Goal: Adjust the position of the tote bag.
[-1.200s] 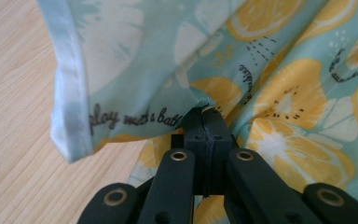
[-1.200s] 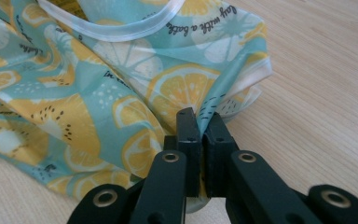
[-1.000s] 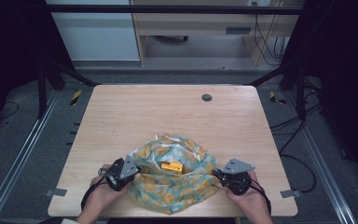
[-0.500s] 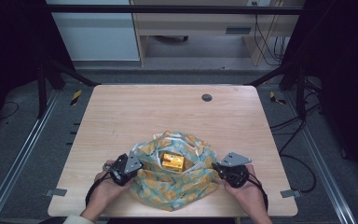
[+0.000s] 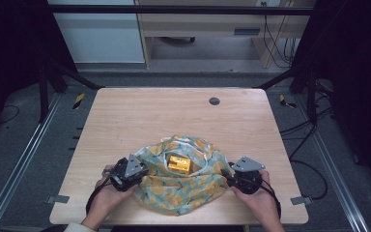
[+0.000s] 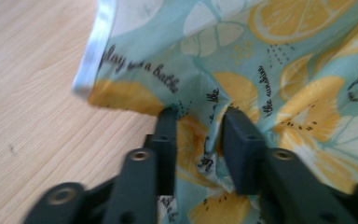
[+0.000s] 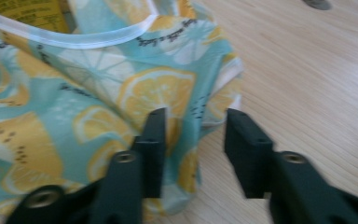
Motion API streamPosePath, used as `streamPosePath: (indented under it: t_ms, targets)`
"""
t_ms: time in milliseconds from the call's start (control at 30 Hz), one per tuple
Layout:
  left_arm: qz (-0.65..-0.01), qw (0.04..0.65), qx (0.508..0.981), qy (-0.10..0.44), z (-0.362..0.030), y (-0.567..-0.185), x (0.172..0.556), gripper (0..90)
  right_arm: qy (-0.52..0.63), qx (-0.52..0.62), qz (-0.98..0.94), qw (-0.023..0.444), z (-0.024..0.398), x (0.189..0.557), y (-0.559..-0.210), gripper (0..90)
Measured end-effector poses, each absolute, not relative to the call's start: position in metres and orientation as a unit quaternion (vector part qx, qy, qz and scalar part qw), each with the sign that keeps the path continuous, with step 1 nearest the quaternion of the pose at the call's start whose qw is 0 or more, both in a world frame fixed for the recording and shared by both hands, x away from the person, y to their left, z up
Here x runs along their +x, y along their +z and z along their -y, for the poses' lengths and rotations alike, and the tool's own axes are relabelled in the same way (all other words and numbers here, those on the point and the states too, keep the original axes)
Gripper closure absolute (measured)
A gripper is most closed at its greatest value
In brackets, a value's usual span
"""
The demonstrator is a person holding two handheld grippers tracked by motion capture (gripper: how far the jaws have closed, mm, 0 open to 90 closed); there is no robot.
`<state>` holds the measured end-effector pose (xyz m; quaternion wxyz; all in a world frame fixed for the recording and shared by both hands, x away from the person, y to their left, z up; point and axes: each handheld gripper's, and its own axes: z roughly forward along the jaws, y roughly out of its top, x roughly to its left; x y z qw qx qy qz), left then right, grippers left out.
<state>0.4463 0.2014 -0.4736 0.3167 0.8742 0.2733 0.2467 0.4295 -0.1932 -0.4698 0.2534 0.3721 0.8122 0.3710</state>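
Note:
A teal cloth bag (image 5: 183, 193) printed with lemon slices lies near the table's front edge, its mouth gaping upward. Inside it rests a yellow box (image 5: 179, 164), whose corner also shows as yellow box (image 7: 32, 11). My left gripper (image 5: 142, 172) is at the bag's left side and my right gripper (image 5: 228, 178) at its right side. The left gripper (image 6: 200, 122) has just been opening; a fold of the bag (image 6: 279, 84) stands loose between its jaws. The right gripper (image 7: 196, 122) has also just been opening, with the bag (image 7: 74, 107) edge lying slack against its left jaw.
The light wooden table (image 5: 140, 116) stretches away beyond the bag, with a small round grommet (image 5: 214, 101) near its far edge. Dark frame posts and cables stand around the table. A hand holds each gripper from the near edge.
The bag's mouth has spread wider and more of the yellow box shows. Both hands have stayed at the bag's sides.

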Motion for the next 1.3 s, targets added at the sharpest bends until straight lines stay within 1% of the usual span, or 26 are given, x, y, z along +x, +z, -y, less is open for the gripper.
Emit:
streamPosePath:
  t_ms: [67,100,167,300,367,467,500,533,600,700,767,800,833,867,900,933,1000,1033,1067,1133,1167,1200,1300]
  targets:
    - [-0.276,0.321,0.871,0.248,-0.203,-0.471,0.444,56.9,0.37,0.381,-0.806,0.261,0.197,0.426,-0.468,39.5]
    - [-0.283,0.332,0.864,0.251,-0.208,-0.467,0.441,53.4,0.369,0.387,-0.802,0.266,0.199,0.422,-0.467,33.2]
    - [-0.292,0.345,0.856,0.251,-0.213,-0.462,0.438,49.5,0.369,0.395,-0.798,0.265,0.203,0.418,-0.465,25.8]
    - [-0.3,0.361,0.847,0.25,-0.219,-0.452,0.43,43.2,0.385,0.398,-0.789,0.267,0.21,0.407,-0.456,18.1]
    - [-0.301,0.371,0.843,0.248,-0.22,-0.448,0.429,42.3,0.39,0.395,-0.788,0.265,0.21,0.407,-0.454,18.3]
    - [-0.293,0.388,0.835,0.257,-0.22,-0.428,0.429,40.5,0.4,0.388,-0.787,0.264,0.205,0.409,-0.437,26.9]
    - [-0.293,0.388,0.835,0.257,-0.22,-0.428,0.429,39.7,0.396,0.385,-0.792,0.261,0.203,0.412,-0.434,29.9]
    - [-0.29,0.402,0.831,0.252,-0.219,-0.419,0.434,38.7,0.395,0.384,-0.795,0.256,0.2,0.416,-0.429,31.3]
    - [-0.29,0.404,0.829,0.255,-0.217,-0.409,0.438,37.6,0.399,0.382,-0.795,0.249,0.196,0.423,-0.422,34.7]
    - [-0.29,0.406,0.83,0.25,-0.212,-0.398,0.446,35.4,0.393,0.38,-0.799,0.25,0.188,0.435,-0.413,36.6]
    - [-0.287,0.404,0.832,0.249,-0.208,-0.393,0.452,35.3,0.391,0.388,-0.8,0.237,0.185,0.449,-0.412,38.6]
    - [-0.287,0.404,0.832,0.249,-0.208,-0.393,0.452,35.1,0.391,0.388,-0.8,0.237,0.185,0.449,-0.412,38.6]
    - [-0.288,0.397,0.836,0.245,-0.203,-0.391,0.459,35.0,0.388,0.408,-0.797,0.219,0.184,0.463,-0.416,39.4]
    - [-0.288,0.397,0.836,0.245,-0.203,-0.391,0.459,35.0,0.388,0.408,-0.797,0.219,0.184,0.463,-0.416,39.4]
    - [-0.291,0.397,0.836,0.243,-0.198,-0.39,0.465,35.0,0.391,0.42,-0.796,0.193,0.184,0.477,-0.424,40.7]
    - [-0.291,0.397,0.836,0.243,-0.198,-0.39,0.465,35.0,0.391,0.42,-0.796,0.193,0.184,0.477,-0.424,40.7]
    - [-0.287,0.388,0.843,0.238,-0.191,-0.39,0.473,35.0,0.387,0.422,-0.8,0.18,0.182,0.489,-0.435,47.7]
    - [-0.288,0.385,0.845,0.236,-0.189,-0.39,0.475,35.0,0.39,0.421,-0.8,0.174,0.182,0.49,-0.436,53.5]
    - [-0.29,0.388,0.843,0.233,-0.187,-0.391,0.477,35.0,0.393,0.42,-0.801,0.164,0.182,0.491,-0.438,61.6]
    - [-0.293,0.39,0.843,0.227,-0.185,-0.391,0.479,34.9,0.399,0.411,-0.804,0.159,0.18,0.491,-0.44,78.7]
    - [-0.296,0.391,0.843,0.22,-0.181,-0.391,0.481,34.9,0.399,0.411,-0.804,0.159,0.18,0.491,-0.44,78.7]
    - [-0.295,0.394,0.843,0.216,-0.176,-0.39,0.485,34.8,0.425,0.401,-0.795,0.161,0.179,0.487,-0.438,88.7]
    - [-0.301,0.39,0.846,0.206,-0.166,-0.386,0.493,34.8,0.445,0.381,-0.792,0.172,0.175,0.481,-0.433,89.5]
